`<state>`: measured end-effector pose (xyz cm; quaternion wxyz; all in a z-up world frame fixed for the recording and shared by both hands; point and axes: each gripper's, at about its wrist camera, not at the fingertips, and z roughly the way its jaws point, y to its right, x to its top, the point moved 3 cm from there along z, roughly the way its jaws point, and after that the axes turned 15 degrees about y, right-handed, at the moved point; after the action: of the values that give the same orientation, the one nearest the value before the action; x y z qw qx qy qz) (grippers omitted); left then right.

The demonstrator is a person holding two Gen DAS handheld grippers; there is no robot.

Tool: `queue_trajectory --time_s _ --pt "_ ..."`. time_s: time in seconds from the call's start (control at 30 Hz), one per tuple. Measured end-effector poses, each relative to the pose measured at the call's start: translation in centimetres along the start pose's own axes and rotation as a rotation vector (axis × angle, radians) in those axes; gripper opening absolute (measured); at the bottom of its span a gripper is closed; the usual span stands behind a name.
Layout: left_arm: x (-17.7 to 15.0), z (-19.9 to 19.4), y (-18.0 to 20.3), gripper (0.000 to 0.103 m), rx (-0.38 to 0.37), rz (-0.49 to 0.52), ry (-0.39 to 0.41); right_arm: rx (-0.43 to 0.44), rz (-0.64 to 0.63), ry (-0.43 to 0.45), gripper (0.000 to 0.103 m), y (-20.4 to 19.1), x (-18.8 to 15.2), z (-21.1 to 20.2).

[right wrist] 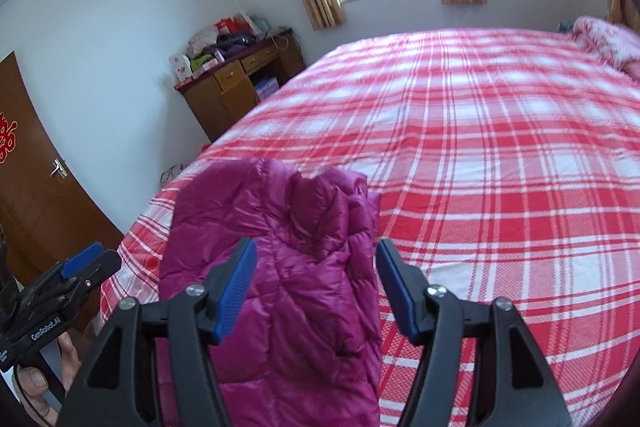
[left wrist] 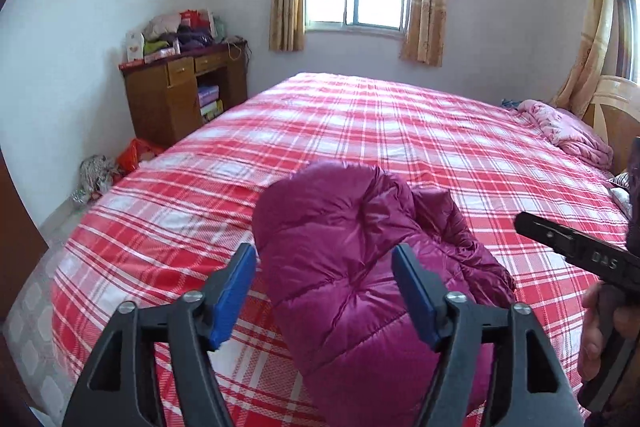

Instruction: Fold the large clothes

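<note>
A magenta quilted down jacket (left wrist: 344, 259) lies folded in a long bundle on the red and white plaid bed (left wrist: 400, 131), near its front edge. My left gripper (left wrist: 324, 259) is open and empty, its blue pads spread above the jacket. My right gripper (right wrist: 316, 259) is open and empty too, hovering over the same jacket (right wrist: 280, 267). The right gripper's body (left wrist: 576, 247) shows at the right edge of the left wrist view. The left gripper (right wrist: 84, 263) shows at the left edge of the right wrist view.
A pink quilt (left wrist: 568, 131) lies bunched by the headboard at the far right. A wooden desk (left wrist: 180, 91) piled with clothes and boxes stands by the far left wall. Bags (left wrist: 120, 163) sit on the floor beside the bed. A brown door (right wrist: 36, 187) is at left.
</note>
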<state>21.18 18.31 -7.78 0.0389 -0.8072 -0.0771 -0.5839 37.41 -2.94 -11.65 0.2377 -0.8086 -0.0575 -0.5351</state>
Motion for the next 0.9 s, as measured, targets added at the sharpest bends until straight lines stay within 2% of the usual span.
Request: queue_trajectory --time_s 0.1,0.33,0.63,0.9 --pt "0.9 -1.3 -0.3 0.084 0.014 0.001 0.045 0.004 -0.034 0.063 0.077 -1.5 0.5 -2.4" --pt "2.2 -2.8 -0.3 0.084 -0.008 -0.025 0.096 -0.003 -0.103 0.116 0.083 -3.9 0.9 -5.1" --pt "2.9 -3.9 -0.4 0.084 -0.02 -0.031 0.133 -0.001 -0.141 0.148 0.088 -5.0 0.9 -6.4" --pt "2.8 -3.9 -0.5 0.084 -0.018 -0.03 0.13 0.002 -0.147 0.151 0.088 -5.2 0.5 -6.8"
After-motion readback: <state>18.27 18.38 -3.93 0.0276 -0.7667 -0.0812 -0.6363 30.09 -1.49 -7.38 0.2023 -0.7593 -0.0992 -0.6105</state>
